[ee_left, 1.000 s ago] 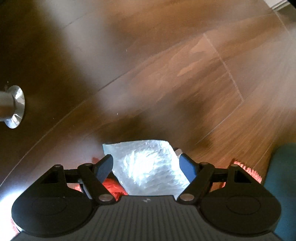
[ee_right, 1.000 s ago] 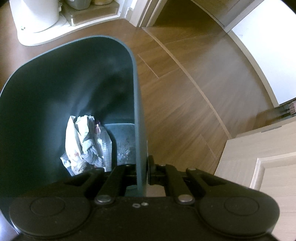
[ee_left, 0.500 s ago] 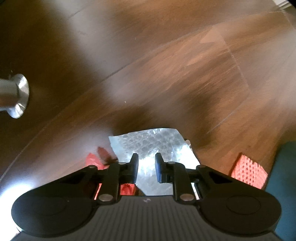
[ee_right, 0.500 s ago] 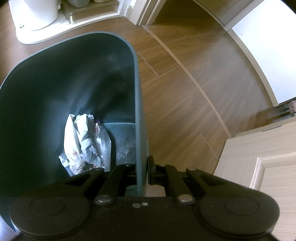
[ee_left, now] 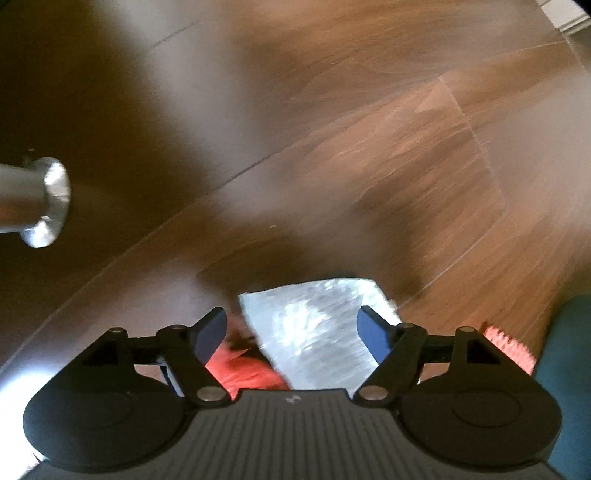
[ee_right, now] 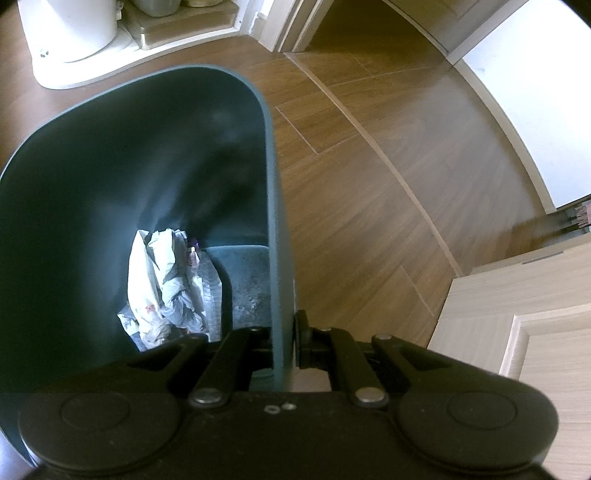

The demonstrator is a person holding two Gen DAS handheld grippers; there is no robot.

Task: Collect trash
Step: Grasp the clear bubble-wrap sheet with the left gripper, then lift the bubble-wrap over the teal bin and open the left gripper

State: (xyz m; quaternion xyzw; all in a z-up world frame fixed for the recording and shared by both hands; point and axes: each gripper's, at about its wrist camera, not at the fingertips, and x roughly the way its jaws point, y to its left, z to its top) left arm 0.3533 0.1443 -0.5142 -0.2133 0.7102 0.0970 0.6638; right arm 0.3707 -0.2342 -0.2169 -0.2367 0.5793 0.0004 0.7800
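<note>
In the left wrist view a clear bubble-wrap sheet lies on the dark wooden floor, over a piece of red trash. My left gripper is open, its fingers on either side of the bubble wrap, just above it. In the right wrist view my right gripper is shut on the right rim of a dark teal trash bin. Crumpled white plastic trash lies at the bin's bottom.
A metal furniture leg stands at the left. A red mesh scrap lies by the teal bin's side. In the right wrist view, a white appliance, a doorway and a light wood cabinet surround the bin.
My left gripper was open, closed to a narrow gap over the bubble wrap half a second ago, and is wide open again now. The right gripper still holds the bin rim.
</note>
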